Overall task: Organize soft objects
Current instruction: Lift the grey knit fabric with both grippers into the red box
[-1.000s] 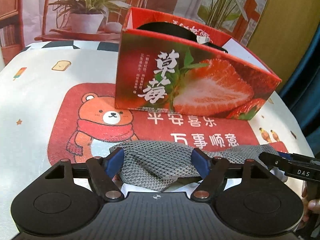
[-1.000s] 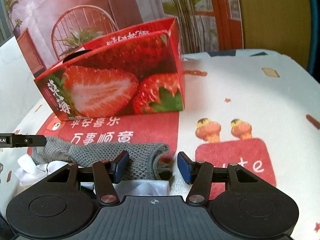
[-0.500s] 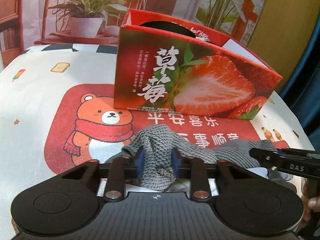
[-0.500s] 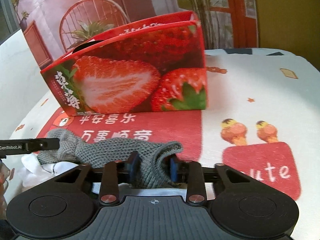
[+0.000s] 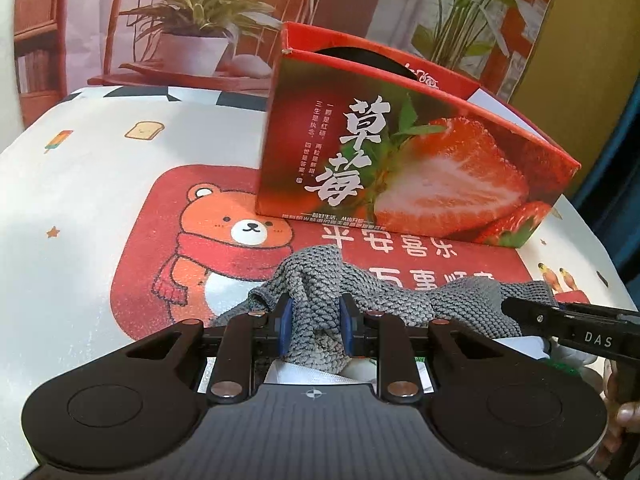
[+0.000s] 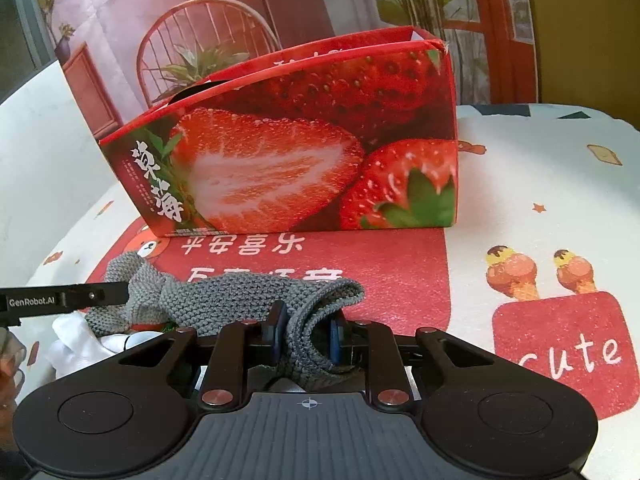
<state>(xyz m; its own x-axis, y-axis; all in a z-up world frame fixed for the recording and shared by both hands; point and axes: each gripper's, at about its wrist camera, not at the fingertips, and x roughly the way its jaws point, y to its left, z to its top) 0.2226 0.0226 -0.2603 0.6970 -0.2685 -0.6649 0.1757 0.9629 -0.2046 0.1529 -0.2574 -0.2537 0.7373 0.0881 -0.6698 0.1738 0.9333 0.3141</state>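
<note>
A grey knitted cloth (image 5: 400, 296) lies stretched across the red bear print of the tablecloth, in front of the strawberry box (image 5: 400, 168). My left gripper (image 5: 314, 320) is shut on the bunched left end of the cloth. In the right wrist view, my right gripper (image 6: 306, 332) has the folded right end of the cloth (image 6: 240, 296) between its blue pads. Its jaws are closing and the pads press on the fold. Each gripper's black finger shows at the edge of the other's view.
The open-topped red strawberry box (image 6: 300, 152) stands upright just beyond the cloth. White fabric (image 6: 76, 336) lies under the grey cloth near the table's front edge. The printed tablecloth (image 6: 540, 184) stretches to the right. Potted plants and a chair stand behind the table.
Both grippers went from open around the cloth's ends to closed on them. The cloth has bunched up between the pads. The right gripper has shifted slightly closer to the box.
</note>
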